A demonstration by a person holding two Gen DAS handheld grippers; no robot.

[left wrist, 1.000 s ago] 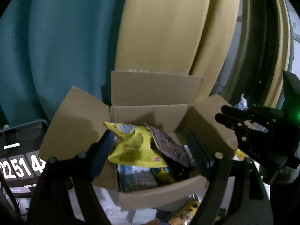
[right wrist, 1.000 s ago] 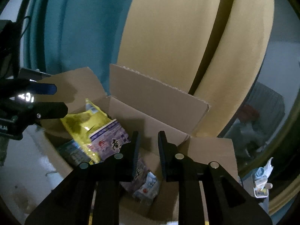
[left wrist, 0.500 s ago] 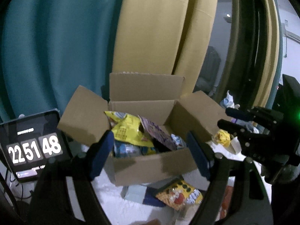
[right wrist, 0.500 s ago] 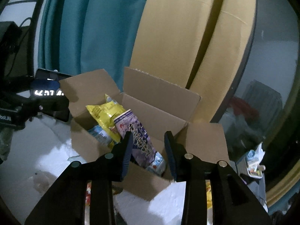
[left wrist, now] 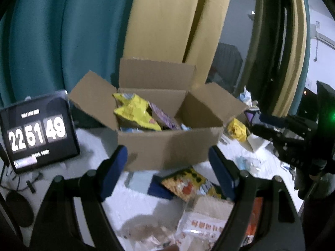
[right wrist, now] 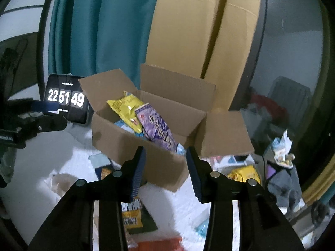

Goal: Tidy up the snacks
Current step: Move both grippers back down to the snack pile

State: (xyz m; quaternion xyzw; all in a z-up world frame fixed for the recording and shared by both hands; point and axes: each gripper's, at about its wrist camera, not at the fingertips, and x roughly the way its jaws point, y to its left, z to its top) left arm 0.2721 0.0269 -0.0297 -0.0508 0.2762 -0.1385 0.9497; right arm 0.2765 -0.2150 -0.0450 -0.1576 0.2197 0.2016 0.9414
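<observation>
An open cardboard box (left wrist: 167,146) (right wrist: 146,159) stands on the white table. Inside lie a yellow snack bag (left wrist: 134,110) (right wrist: 125,108) and a purple packet (right wrist: 157,125) (left wrist: 161,117). My left gripper (left wrist: 167,167) is open and empty, in front of the box. My right gripper (right wrist: 165,167) is open and empty, in front of the box's right end. Loose snacks lie before the box: an orange-yellow bag (left wrist: 184,184), a white packet (left wrist: 201,226) and a yellow pack (right wrist: 132,217).
A tablet clock (left wrist: 37,131) (right wrist: 65,98) stands left of the box. Another yellow bag (left wrist: 236,129) (right wrist: 245,175) lies right of the box. Teal and yellow curtains (left wrist: 83,31) hang behind. Clutter (right wrist: 282,150) sits at the far right.
Both grippers have pulled back from the box and now sit in front of it. The right gripper's jaws have opened wider, leaving the purple packet in the box.
</observation>
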